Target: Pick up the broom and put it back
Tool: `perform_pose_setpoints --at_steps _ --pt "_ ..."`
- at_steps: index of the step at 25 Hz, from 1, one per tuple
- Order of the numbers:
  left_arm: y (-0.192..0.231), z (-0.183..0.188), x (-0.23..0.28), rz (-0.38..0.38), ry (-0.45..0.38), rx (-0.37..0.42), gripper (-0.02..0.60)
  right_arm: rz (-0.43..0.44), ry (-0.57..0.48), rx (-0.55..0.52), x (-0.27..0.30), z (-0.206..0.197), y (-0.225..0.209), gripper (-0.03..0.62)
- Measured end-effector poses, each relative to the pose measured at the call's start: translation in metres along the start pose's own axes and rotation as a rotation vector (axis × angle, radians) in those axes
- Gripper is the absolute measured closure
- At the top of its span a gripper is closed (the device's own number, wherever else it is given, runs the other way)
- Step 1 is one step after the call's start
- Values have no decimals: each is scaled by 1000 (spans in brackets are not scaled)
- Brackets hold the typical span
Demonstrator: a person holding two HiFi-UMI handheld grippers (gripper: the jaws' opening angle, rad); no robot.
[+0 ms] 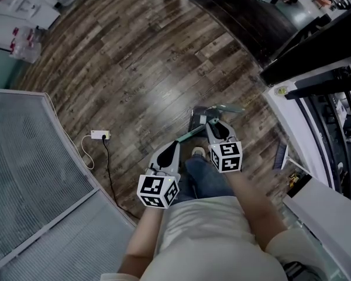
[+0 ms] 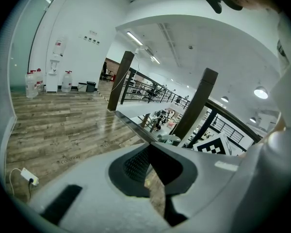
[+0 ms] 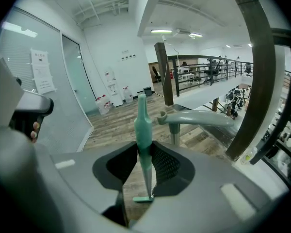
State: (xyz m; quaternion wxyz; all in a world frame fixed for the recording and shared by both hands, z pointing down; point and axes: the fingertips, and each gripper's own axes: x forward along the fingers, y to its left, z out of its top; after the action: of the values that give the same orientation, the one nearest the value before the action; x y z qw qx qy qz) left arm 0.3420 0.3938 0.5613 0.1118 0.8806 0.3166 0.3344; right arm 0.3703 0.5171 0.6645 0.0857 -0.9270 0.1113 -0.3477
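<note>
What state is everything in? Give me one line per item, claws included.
Right claw: shut on the broom.
Left claw: shut, empty.
Broom: teal handle clamped between the pads; whether its head is off the floor cannot be told.
Dustpan: standing on the floor, grey handle up, not held.
Charger: lying on the floor, cable attached.

The wooden floor (image 1: 134,69) lies open from 10 to 12 o'clock, with a white plug (image 1: 99,135) and black cable (image 1: 109,168) on it at 9 o'clock. A frosted glass partition (image 1: 29,157) walls off 7 to 9 o'clock, a dark railing (image 1: 240,16) closes 1 o'clock and a white unit (image 1: 289,116) blocks 3 o'clock. The dustpan (image 1: 198,119) stands just beyond the right tool (image 1: 212,126) gripping the broom (image 3: 143,130), its handle (image 3: 199,119) crossing at 1 o'clock.
</note>
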Motion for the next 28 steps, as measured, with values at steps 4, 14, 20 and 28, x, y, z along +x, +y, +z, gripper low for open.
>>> perform_pose_setpoints --at_steps 4,14,20,28 --pt "0 -1 -12 7 -12 -3 575 15 4 -28 -10 -2 13 493" --pt "1 -7 -43 26 -44 -5 575 41 -4 -110 -34 -3 39 493" --pt "1 -5 -63 33 -73 -3 575 43 -33 -138 -49 9 52 493" --pt "0 -1 -80 44 -84 2 575 59 -80 -171 -76 33 68 493"
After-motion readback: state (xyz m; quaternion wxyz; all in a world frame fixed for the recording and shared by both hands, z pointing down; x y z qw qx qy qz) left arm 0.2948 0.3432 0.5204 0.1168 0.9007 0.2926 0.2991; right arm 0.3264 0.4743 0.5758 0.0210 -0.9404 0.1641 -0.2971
